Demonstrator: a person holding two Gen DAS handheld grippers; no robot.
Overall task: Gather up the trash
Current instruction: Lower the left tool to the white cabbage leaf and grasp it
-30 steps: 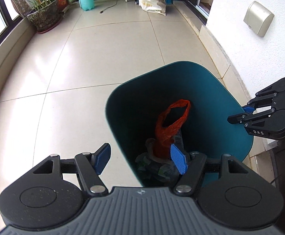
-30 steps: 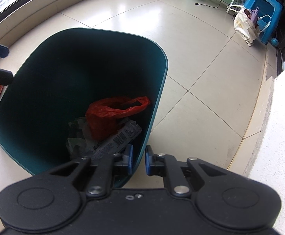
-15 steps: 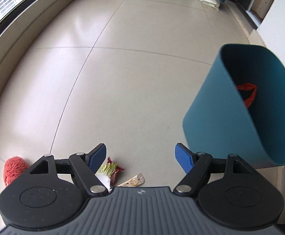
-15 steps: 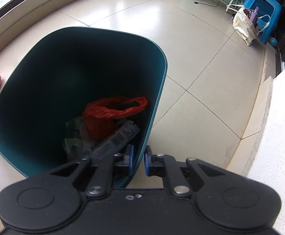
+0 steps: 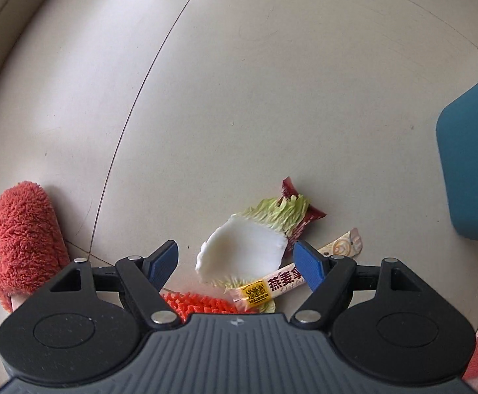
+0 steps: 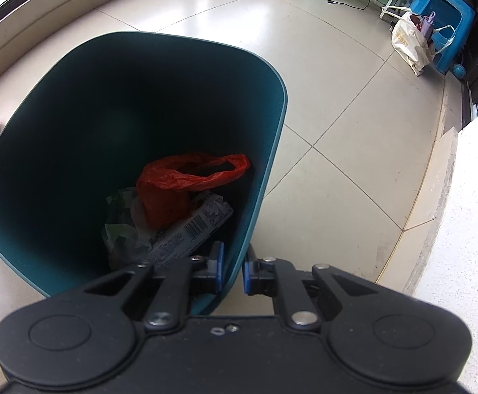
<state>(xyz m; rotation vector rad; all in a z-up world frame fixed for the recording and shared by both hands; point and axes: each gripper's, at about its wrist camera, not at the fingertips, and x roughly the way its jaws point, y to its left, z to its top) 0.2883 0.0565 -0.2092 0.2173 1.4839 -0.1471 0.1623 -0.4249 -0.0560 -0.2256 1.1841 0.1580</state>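
My left gripper (image 5: pixel 237 261) is open and empty, low over trash on the tiled floor: a cabbage leaf (image 5: pixel 248 243), a dark red wrapper (image 5: pixel 304 216) under it, and a pale oat-bar wrapper (image 5: pixel 271 287). My right gripper (image 6: pixel 232 271) is shut on the near wall of the teal bin (image 6: pixel 268 151), one finger inside and one outside. The bin holds a red plastic bag (image 6: pixel 176 190), a barcode wrapper (image 6: pixel 189 229) and greenish scraps. The bin's side also shows in the left wrist view (image 5: pixel 471 170).
An orange fluffy slipper (image 5: pixel 25 233) lies left of the trash, and orange fluff (image 5: pixel 199 305) lies under my left gripper. In the right wrist view a blue stool (image 6: pixel 445 23), a cream bag (image 6: pixel 409 42) and a white wall (image 6: pixel 468 229) stand at the right.
My left gripper has swung from above the bin down and left to the floor trash, still open. My right gripper has kept its grip on the bin wall.
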